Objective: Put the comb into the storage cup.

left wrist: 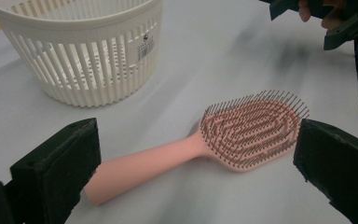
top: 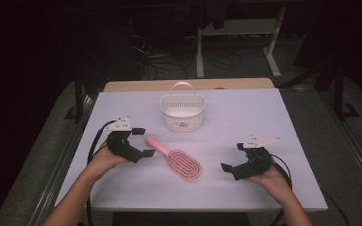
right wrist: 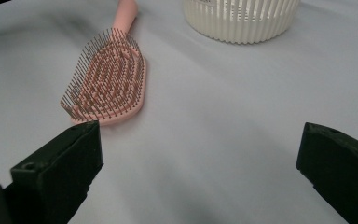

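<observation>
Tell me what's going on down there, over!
Left gripper open, beside the brush handle. Right gripper open, off to the brush's other side. Brush flat on the table, bristles up, untouched. Basket empty behind it; nothing in the way.

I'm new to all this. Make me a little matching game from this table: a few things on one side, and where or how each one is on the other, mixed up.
Things:
1. hairbrush
2. basket
3. left gripper
4. right gripper

Places or states:
A. stands upright at the far middle of the table, white, handle up
B. held open, close to the pink handle's end
C. lies flat between the two grippers, bristles up
D. held open, over bare table beyond the bristle end

Pairs: 1-C, 2-A, 3-B, 4-D
</observation>
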The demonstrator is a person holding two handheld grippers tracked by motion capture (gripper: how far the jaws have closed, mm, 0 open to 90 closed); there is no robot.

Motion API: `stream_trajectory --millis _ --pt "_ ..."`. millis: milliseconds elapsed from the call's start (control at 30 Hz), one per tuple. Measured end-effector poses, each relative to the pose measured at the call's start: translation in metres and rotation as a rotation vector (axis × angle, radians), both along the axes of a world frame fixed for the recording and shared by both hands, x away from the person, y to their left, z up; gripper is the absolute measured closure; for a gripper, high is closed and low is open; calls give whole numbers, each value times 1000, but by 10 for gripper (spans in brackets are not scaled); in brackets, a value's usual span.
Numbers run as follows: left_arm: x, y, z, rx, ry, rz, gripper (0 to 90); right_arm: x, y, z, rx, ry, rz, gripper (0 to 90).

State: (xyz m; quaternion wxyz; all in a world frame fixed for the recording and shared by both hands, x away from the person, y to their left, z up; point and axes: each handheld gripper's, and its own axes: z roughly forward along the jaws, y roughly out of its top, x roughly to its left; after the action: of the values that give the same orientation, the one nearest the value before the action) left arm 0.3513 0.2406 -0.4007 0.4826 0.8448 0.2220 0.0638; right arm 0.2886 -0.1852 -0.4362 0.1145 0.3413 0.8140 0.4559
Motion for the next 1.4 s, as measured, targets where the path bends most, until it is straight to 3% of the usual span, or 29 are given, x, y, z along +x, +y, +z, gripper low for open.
stream_trajectory --millis 600,1400 --pt "12 -5 5 9 -4 32 170 0 -1 0 5 1 -5 0" --pt "28 -14 1 81 3 95 541 0 -1 0 5 3 -4 0"
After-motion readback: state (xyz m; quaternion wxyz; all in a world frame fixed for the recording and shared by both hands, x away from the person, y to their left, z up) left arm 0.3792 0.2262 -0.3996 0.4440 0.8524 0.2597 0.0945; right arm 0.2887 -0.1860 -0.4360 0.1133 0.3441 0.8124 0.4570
